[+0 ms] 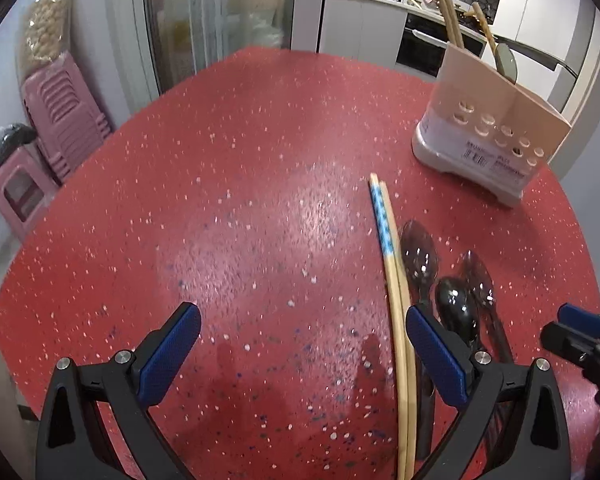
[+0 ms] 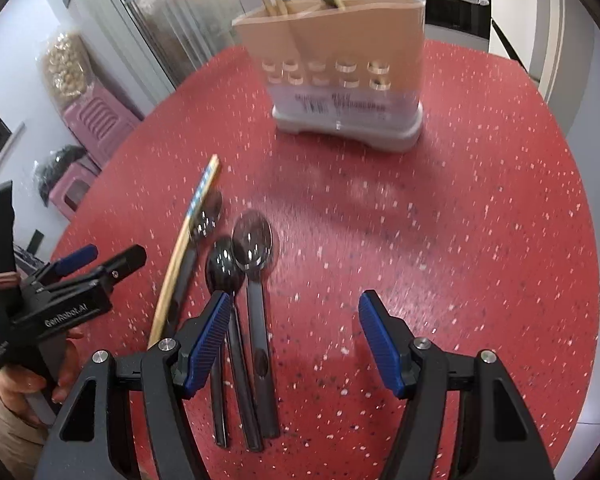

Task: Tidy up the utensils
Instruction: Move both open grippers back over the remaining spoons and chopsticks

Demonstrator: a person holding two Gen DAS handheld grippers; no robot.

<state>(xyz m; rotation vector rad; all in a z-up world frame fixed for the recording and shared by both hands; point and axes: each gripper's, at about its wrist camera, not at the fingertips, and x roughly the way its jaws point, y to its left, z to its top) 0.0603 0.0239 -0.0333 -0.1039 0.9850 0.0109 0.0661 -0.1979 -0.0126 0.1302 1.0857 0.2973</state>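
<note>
Lying on the speckled red table (image 1: pixel 260 140), wooden chopsticks (image 1: pixel 396 280) and three glossy dark spoons (image 2: pixel 256 248) sit near the perforated beige holder (image 2: pixel 340 60). The left gripper (image 1: pixel 303 340) gapes wide and empty; the right gripper (image 2: pixel 292 344) is parted, gripping nothing.

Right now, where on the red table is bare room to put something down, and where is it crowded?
Bare: the wide red speckled tabletop left of the pale wooden chopsticks, and the stretch right of the three dark plastic spoons, before the beige utensil holder. Crowded: the chopsticks and spoons lie close together.
</note>
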